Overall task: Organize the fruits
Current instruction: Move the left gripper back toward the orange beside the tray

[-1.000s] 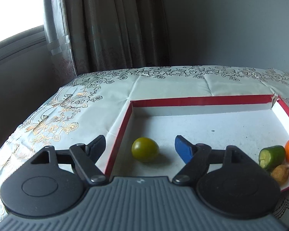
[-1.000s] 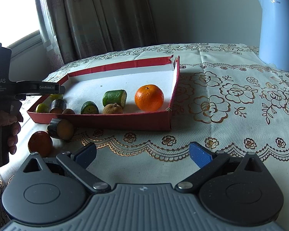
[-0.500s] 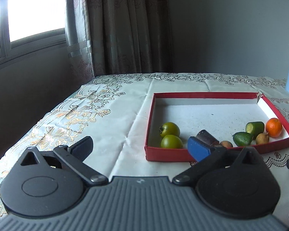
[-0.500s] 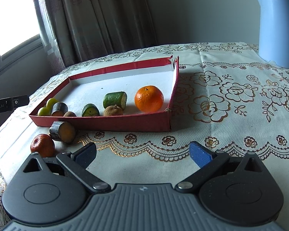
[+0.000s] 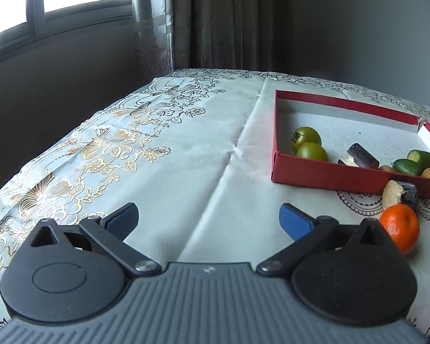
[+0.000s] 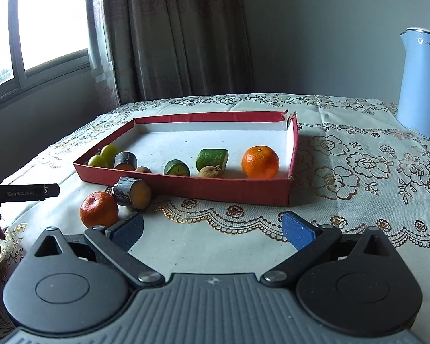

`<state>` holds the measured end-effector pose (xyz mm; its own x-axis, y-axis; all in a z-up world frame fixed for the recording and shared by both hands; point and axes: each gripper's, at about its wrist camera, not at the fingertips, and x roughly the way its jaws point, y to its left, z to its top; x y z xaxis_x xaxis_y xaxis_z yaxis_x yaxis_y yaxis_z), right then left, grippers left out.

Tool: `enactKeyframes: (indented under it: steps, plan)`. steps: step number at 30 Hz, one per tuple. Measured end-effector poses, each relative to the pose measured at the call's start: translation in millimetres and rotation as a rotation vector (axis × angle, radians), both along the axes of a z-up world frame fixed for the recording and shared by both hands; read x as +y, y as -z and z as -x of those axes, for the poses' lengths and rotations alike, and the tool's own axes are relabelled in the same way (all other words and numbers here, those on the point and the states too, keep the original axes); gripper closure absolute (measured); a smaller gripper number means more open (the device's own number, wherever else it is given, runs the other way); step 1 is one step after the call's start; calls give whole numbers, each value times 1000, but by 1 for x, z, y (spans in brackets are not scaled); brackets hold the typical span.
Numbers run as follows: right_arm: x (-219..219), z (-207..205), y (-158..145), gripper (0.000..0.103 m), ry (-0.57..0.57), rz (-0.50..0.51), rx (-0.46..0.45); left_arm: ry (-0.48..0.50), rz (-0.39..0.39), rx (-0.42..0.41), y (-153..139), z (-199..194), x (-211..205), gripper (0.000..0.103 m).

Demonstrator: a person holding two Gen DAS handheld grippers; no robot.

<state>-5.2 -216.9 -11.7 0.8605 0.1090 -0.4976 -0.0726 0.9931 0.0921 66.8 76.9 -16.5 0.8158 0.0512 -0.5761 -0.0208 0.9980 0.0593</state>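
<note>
1. the left tool (image 5: 208, 220) hovers over the embroidered cloth on the counter (image 5: 169, 177), its blue pads spread wide apart and holding nothing.
2. the right tool (image 6: 212, 230) is likewise gaping and empty, low over the cloth in front of the shallow red cardboard tray with a white floor (image 6: 186, 185).
3. two pieces lie outside the tray: a small round orange mandarin (image 6: 99, 209) and a short dark-skinned cut chunk with an orange face (image 6: 132, 192), touching each other, just beside the tray's near wall.
4. from the left tool the mandarin (image 5: 400, 227) sits just off its right pad; from the right tool it sits just ahead of its left pad.
5. the chunk's long axis runs roughly along the tray wall.
6. both tools look about equally near; i'd guess the mandarin goes next.
</note>
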Motion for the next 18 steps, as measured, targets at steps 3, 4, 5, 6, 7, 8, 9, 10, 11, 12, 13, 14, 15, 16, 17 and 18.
enactKeyframes:
  steps: [3,4,5,6,7,8,9,10,11,12,13,14,15,16,17,18]
  plan:
    - [18,3,-1,0,-36,33,-25,1,-36,29,3,-4,-5,0]
    - [25,3,-1,0,-43,45,-25,2,-42,36,3,-5,-6,0]
    - [30,2,-1,0,-48,53,-24,3,-42,42,4,-6,-6,0]
    - [34,2,-1,0,-56,60,-24,3,-42,46,4,-6,-6,0]
    - [38,2,-1,0,-63,65,-25,3,-40,48,5,-6,-6,0]
    - [42,2,-1,0,-70,71,-29,3,-35,50,5,-6,-5,0]
    - [46,2,-1,0,-77,78,-32,3,-29,52,5,-6,-5,0]
    - [50,2,-2,0,-85,85,-34,2,-24,54,5,-6,-4,0]
    - [54,1,-3,0,-90,90,-36,2,-17,56,5,-6,-3,0]
    - [57,0,-3,0,-96,93,-37,1,-5,61,6,-7,-1,0]
    - [61,0,-4,0,-103,97,-39,0,8,65,6,-7,0,0]
    - [64,-1,-5,0,-110,100,-40,-1,24,71,6,-8,2,0]
    - [68,-2,-6,0,-115,105,-42,-1,36,75,6,-9,4,0]
    - [72,-3,-6,0,-123,111,-42,-2,43,76,6,-9,5,0]
    - [76,-3,-6,0,-127,115,-43,-2,41,76,6,-8,5,0]
    - [78,-4,-7,0,-126,116,-48,-2,37,74,6,-8,4,0]
